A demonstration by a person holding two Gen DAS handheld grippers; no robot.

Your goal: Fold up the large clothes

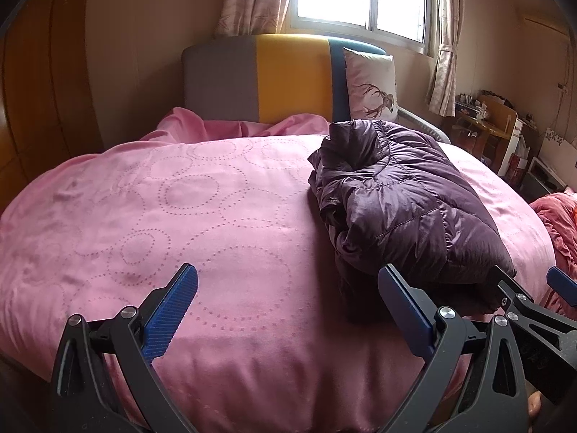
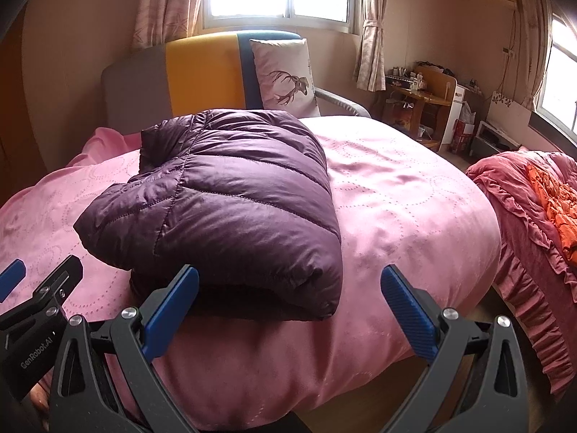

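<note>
Jacket, purple and puffy, lies folded into a thick bundle on the pink bed, near its front edge. It looks light, soft and slippery, likely to spring open; best taken at the near folded edge. Left claw at 7 o'clock and right claw at 5 o'clock gape wide, holding nothing. Beyond, at 12 o'clock, stands a pillow.

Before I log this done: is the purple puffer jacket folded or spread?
Folded: the purple puffer jacket lies as a compact doubled bundle on the pink bedspread, both grippers open, clear of it.
</note>
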